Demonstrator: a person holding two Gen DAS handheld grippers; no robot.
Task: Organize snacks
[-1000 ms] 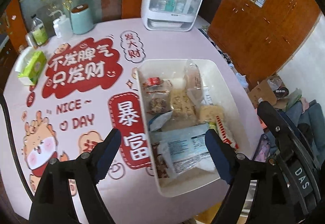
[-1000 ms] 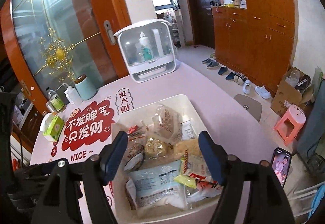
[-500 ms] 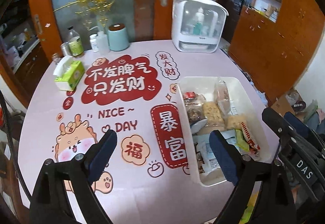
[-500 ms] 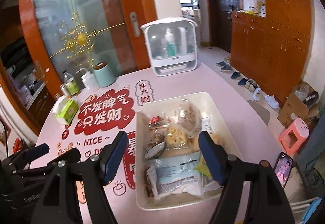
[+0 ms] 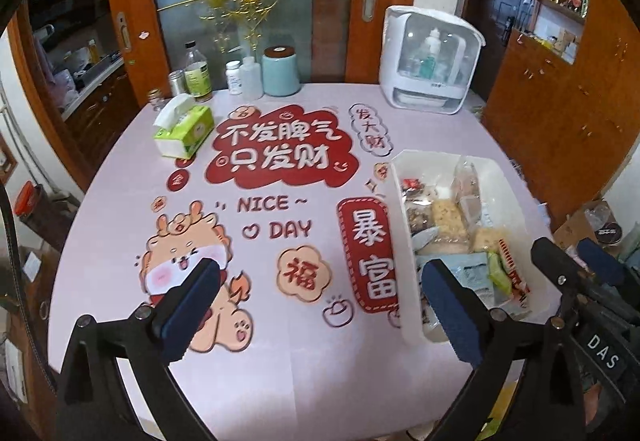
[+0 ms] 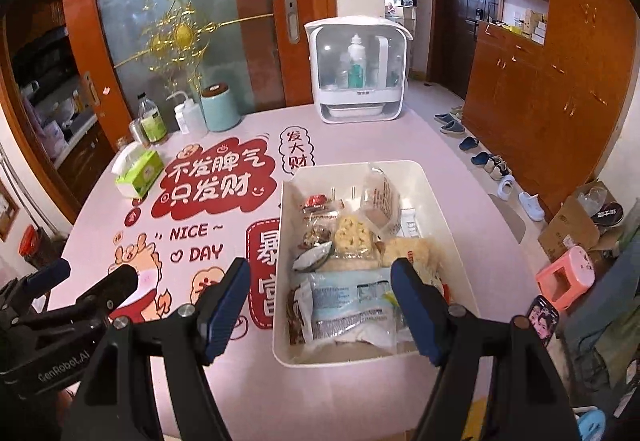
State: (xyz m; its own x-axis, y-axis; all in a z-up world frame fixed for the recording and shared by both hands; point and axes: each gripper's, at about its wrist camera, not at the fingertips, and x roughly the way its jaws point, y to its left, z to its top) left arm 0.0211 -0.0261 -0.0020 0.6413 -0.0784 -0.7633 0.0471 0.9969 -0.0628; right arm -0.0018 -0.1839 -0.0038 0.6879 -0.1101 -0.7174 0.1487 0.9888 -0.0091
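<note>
With all snack packets (image 6: 352, 293) binned in white tub (image 6: 424, 177) ahead, right gripper (image 6: 320, 305) wide and empty, left gripper (image 5: 316, 305) opening, empty; sorting looks done

White bin (image 6: 440, 201); pink tablecloth (image 5: 120, 201), red cartoon prints; green tissue pack (image 5: 188, 131).

Printed table (image 5: 120, 225) carries snack bin (image 6: 440, 201), tissue box (image 5: 185, 131).

White rectangular plastic bin (image 6: 424, 177) near the tabletop's right edge, open-topped, filled with packaged snacks (image 6: 352, 237) lying flat and overlapping, pale blue pouch (image 6: 352, 301) at the near end, clear bag (image 6: 380, 197) tilted upright at the far end
</note>
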